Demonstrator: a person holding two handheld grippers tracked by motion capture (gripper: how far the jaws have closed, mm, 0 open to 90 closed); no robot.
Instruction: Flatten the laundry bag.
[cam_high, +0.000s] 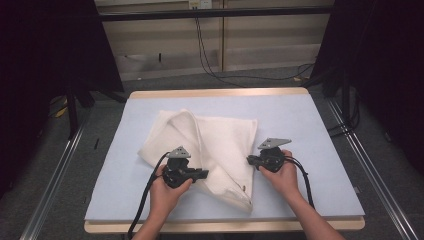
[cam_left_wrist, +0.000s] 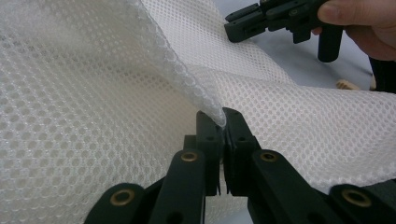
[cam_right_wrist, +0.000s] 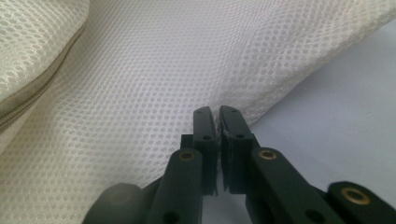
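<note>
A white mesh cloth (cam_high: 220, 135) lies partly folded in the middle of the light blue table mat (cam_high: 300, 115). My left gripper (cam_high: 205, 174) is at the cloth's near left part, and in the left gripper view it (cam_left_wrist: 224, 119) is shut on a raised fold edge of the mesh (cam_left_wrist: 93, 93). My right gripper (cam_high: 249, 160) sits at the cloth's right edge. In the right gripper view it (cam_right_wrist: 218, 114) is shut, with the edge of the mesh (cam_right_wrist: 140, 70) pinched at its tips. A zipper seam (cam_right_wrist: 28, 102) runs along the left there.
The mat has bare room to the right (cam_right_wrist: 336, 116) and at the back. The wooden table rim (cam_high: 220, 93) frames it. Cables (cam_high: 210, 65) trail on the floor behind, and metal rails (cam_high: 55, 175) flank the table.
</note>
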